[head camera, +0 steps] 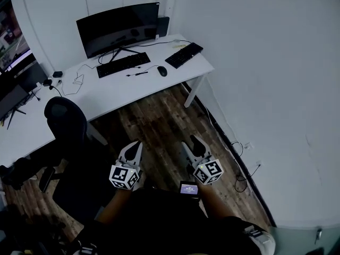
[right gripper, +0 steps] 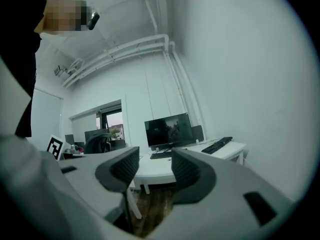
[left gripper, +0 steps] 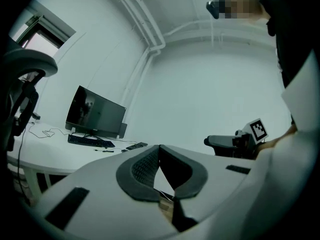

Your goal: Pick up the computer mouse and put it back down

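Observation:
The black computer mouse [head camera: 162, 71] lies on the white desk [head camera: 106, 95], between the two keyboards and right of a pen; it shows small and far off in the left gripper view [left gripper: 124, 151]. Both grippers hang level over the wooden floor, well short of the desk. My left gripper [head camera: 136, 144] [left gripper: 159, 147] is shut, its tips touching with nothing between them. My right gripper [head camera: 193, 141] [right gripper: 155, 156] is open and empty. In the right gripper view the mouse is hidden behind the jaws.
A curved monitor [head camera: 118, 28] stands at the back of the desk, with one keyboard [head camera: 123, 64] in front of it and another [head camera: 184, 54] at the right end. A black office chair [head camera: 66, 118] stands to my left. Cables [head camera: 241, 169] run along the white wall at right.

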A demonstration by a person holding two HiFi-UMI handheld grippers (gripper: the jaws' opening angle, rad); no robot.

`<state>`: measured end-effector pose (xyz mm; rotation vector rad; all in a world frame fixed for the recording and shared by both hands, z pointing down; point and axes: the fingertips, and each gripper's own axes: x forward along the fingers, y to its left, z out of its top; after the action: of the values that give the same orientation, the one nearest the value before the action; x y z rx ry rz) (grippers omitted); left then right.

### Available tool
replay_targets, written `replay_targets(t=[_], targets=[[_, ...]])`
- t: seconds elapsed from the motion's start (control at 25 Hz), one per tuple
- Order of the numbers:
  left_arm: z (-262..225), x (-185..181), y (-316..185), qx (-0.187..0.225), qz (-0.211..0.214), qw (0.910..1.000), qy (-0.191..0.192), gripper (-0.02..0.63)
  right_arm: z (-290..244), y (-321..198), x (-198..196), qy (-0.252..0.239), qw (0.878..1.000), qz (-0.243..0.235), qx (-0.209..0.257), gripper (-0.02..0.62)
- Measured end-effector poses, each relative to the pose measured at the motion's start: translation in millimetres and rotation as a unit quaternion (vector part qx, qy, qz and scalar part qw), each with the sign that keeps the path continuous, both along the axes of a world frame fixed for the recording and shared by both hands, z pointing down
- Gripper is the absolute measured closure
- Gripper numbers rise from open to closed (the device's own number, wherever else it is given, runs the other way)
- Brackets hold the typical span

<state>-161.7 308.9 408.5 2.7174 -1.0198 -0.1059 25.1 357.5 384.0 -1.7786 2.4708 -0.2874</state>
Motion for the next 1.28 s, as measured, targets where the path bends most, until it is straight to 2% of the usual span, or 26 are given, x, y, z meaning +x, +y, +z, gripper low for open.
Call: replay_targets(t=[0.2, 0.36, 0.56, 0.92, 1.04, 1.16, 1.28], targets=[[4, 8, -57, -0.004, -0.001, 1.0000, 0.002, 0.611, 11, -49, 6, 0.007, 1.000, 0.008, -0.008, 0.396], [12, 11, -100, -0.016, -0.007, 0.9998, 0.003, 0.611, 24, -89, 15, -0.005, 1.000, 0.014, -0.020, 0.396], [29, 32, -163, -0.025, -0.007, 0.9996, 0.006, 0.611, 45, -157, 32, -0.019, 0.999, -0.002, -0.026, 0.396], [19, 92, -289, -0.023, -0.063, 0.9976, -0.017, 0.611, 55, -317, 100, -0.033, 0.996, -0.077, -0.035, 0.396], [18, 110, -325, -0.018, -0.084, 0.9961, -0.019, 0.611, 48, -363, 124, -0.045, 0.993, -0.105, -0.015, 0.396], [19, 118, -363, -0.028, -0.112, 0.9932, -0.008, 0.611, 27, -402, 135, -0.069, 0.987, -0.140, 0.027, 0.396], [24, 124, -393, -0.033, -0.138, 0.9897, -0.019, 0.611, 25, -433, 138, -0.075, 0.982, -0.173, 0.031, 0.396]])
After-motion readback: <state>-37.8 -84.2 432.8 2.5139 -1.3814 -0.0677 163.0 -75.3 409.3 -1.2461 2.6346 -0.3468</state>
